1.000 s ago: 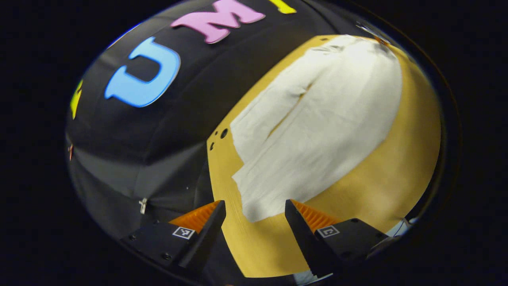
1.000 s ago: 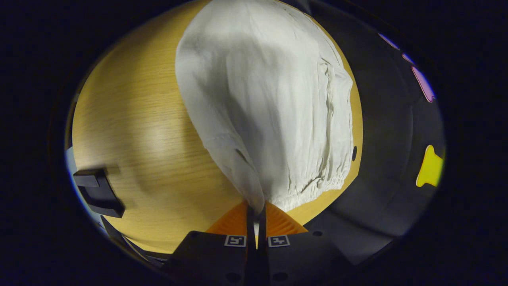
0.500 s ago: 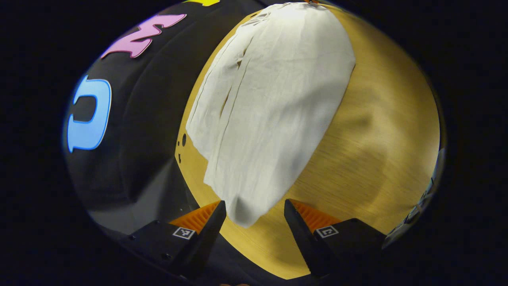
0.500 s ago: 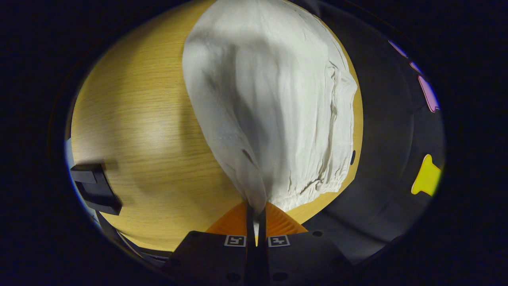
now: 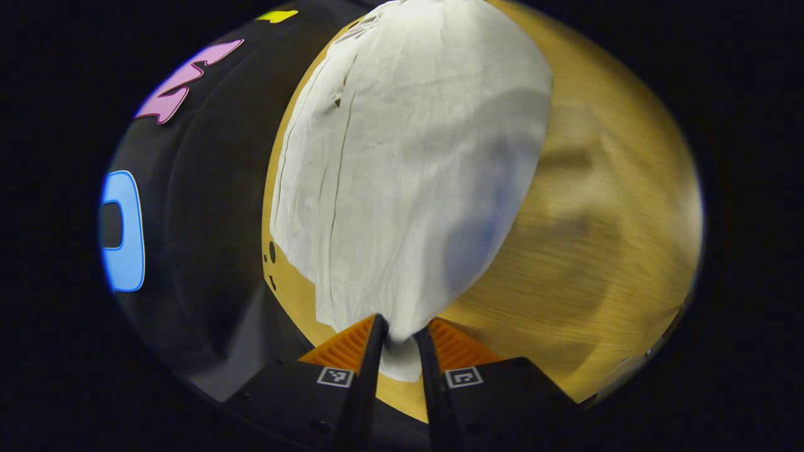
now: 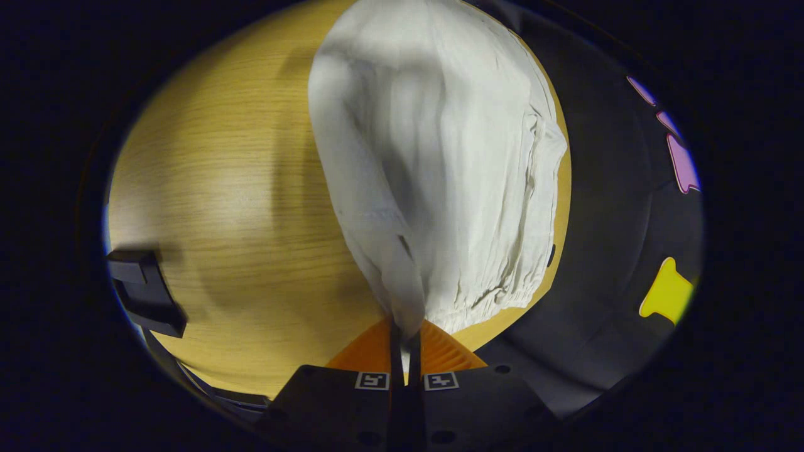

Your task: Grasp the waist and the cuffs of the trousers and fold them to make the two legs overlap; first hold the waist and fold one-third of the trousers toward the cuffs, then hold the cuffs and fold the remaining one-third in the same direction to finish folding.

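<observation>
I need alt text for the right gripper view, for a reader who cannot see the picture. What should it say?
The right gripper is shut on an edge of white trousers near their gathered waist, and the cloth spreads away from the fingers across a wooden table. A dark object sits at the table's left edge, and black booth cloth lies to the right.

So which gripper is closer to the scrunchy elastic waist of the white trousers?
Right. The right gripper pinches the white cloth trousers right beside their gathered elastic waist. The left gripper grips the opposite cuff end, far from it.
</observation>
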The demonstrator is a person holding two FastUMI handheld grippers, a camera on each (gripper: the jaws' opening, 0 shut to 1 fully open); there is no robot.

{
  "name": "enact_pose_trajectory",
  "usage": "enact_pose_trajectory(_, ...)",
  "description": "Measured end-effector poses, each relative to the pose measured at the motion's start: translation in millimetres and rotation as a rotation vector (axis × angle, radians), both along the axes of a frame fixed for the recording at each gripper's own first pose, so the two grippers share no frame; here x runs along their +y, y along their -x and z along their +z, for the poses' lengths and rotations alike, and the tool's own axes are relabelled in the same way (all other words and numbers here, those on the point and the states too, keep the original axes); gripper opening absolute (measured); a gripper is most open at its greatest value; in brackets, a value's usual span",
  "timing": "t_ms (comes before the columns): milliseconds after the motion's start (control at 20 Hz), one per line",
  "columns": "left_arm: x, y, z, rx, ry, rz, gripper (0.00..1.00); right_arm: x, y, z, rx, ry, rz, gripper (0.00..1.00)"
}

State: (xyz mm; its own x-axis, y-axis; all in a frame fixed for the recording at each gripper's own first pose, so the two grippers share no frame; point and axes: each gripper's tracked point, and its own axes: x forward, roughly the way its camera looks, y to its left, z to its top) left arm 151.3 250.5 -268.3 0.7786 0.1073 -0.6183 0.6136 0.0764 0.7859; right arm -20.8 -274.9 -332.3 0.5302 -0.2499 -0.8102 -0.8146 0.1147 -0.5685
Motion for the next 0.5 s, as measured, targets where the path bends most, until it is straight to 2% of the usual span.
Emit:
enact_pose_trajectory(50, -2, 2, -1, -0.001, -0.003, 0.002, 0.29, 0, 0, 0, 0.001, -0.007, -0.007, 0.05)
enact_pose_trajectory(250, -5, 5, -6, -0.003, -0.040, -0.012, 0.09, -7, -1, 5, -0.026, -0.016, -0.034, 0.05)
enact_pose_trajectory(500, -13, 18, 4, -0.028, 0.132, 0.114, 0.06, -10, -9, 29, -0.123, -0.091, -0.139, 0.05)
